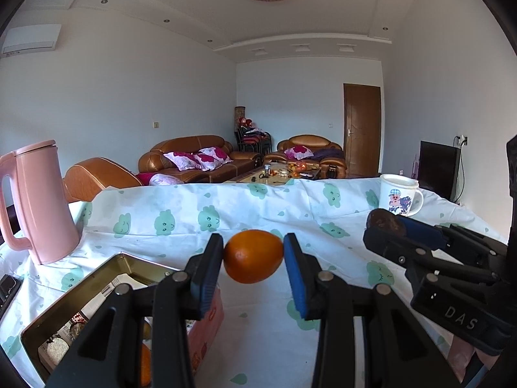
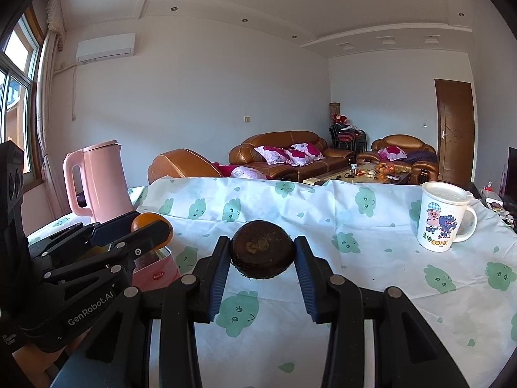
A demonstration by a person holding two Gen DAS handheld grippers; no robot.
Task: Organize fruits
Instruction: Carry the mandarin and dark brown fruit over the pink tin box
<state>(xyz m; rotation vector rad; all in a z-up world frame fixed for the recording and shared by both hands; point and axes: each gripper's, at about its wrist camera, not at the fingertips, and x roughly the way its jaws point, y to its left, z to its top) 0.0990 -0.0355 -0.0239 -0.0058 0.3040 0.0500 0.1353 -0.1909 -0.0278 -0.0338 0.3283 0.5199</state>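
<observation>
Room: living room, brown leather sofas (image 2: 287,155) beyond the table's far edge.
Table (image 2: 371,220): draped in white cloth with green cloud print.
Left claw (image 1: 253,255): pinching an orange fruit (image 1: 253,256) between both pads, lifted above the cloth.
Right claw (image 2: 262,250): pinching a dark brown round fruit (image 2: 262,249), likewise off the cloth.
Tin box (image 1: 97,284): open, near the table's left edge, below the left claw.
Pink kettle (image 1: 42,203): far left corner.
Cartoon mug (image 2: 442,216): upright, toward the far right edge.
</observation>
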